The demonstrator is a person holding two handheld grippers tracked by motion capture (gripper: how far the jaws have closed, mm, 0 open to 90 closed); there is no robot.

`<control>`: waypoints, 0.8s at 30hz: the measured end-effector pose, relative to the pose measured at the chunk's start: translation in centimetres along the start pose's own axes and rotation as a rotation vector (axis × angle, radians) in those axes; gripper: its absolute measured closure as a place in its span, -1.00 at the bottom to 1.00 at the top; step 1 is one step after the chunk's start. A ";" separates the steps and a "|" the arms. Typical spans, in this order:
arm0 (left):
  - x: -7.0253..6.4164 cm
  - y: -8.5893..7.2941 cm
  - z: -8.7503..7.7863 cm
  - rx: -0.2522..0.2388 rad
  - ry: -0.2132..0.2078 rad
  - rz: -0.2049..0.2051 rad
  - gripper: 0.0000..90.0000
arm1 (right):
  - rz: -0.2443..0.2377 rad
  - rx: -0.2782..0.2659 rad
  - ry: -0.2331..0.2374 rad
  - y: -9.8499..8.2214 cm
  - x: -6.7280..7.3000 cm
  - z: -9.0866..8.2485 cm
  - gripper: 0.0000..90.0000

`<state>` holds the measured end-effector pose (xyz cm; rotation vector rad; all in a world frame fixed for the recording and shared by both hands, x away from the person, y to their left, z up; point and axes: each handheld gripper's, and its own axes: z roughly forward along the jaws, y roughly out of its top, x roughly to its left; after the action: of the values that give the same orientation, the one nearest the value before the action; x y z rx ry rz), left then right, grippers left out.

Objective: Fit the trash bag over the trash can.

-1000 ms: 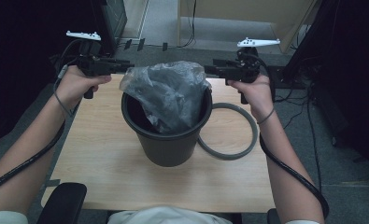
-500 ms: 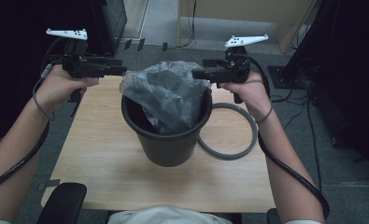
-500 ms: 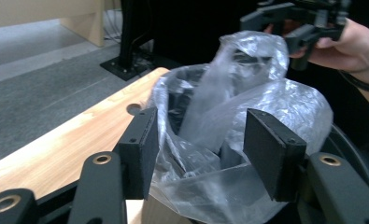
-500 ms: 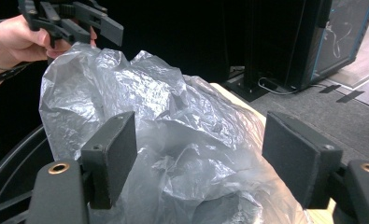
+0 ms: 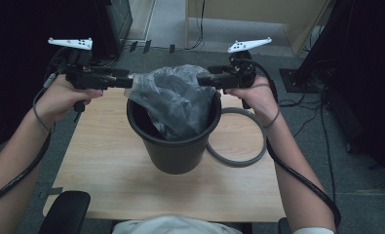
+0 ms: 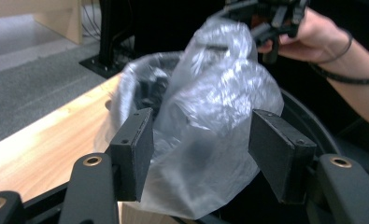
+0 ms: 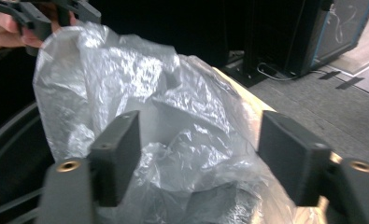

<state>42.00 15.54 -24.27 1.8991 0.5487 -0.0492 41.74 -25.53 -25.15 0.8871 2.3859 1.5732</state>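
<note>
The left gripper (image 6: 201, 154) had just been opening; its jaws stood wide, with the clear plastic bag (image 6: 210, 116) bulging between the pads (image 6: 135, 149), not pinched. The right gripper (image 7: 198, 163) had its jaws just closing a little yet stood wide too, the bag's crumpled film lying loose between them. Below both, the bag hung into the black bucket (image 5: 178, 151) on the wooden table (image 5: 107, 185). Beside the bucket, under the right gripper, lay a grey ring (image 5: 239, 161).
</note>
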 end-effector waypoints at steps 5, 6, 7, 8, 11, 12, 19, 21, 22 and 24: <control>-0.2 -0.9 1.9 0.056 0.020 0.026 0.10 | -0.030 0.028 -0.017 0.0 0.4 0.2 0.42; -0.2 -1.2 2.2 0.067 0.033 0.039 0.41 | -0.049 0.043 -0.025 0.0 0.7 0.2 0.65; -0.3 -1.2 2.3 0.068 0.038 0.044 0.52 | -0.053 0.049 -0.024 0.0 0.8 0.1 0.74; -0.4 -1.2 2.2 0.068 0.044 0.047 0.64 | -0.053 0.053 -0.026 0.0 0.9 0.0 0.81; -0.5 -1.2 1.8 0.065 0.051 0.054 0.96 | -0.048 0.059 -0.030 -0.1 0.9 -0.6 0.94; -0.5 -1.1 1.6 0.064 0.053 0.052 0.99 | -0.045 0.059 -0.034 -0.2 0.9 -0.9 0.96; -0.2 -1.6 -0.4 0.037 0.068 0.038 1.00 | 0.006 0.038 -0.057 -1.6 0.1 -3.6 1.00; -0.1 -1.9 -1.0 0.027 0.072 0.031 1.00 | 0.019 0.033 -0.062 -2.1 -0.2 -4.4 1.00; -0.1 -2.1 -1.2 0.027 0.073 0.030 1.00 | 0.022 0.028 -0.065 -2.4 -0.3 -4.8 1.00; 0.0 -2.4 -1.7 0.025 0.078 0.023 1.00 | 0.027 0.017 -0.075 -2.8 -0.4 -5.6 1.00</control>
<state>40.61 17.77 -25.71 1.9377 0.5813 0.0334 38.55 -30.92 -25.24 0.9672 2.3493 1.5031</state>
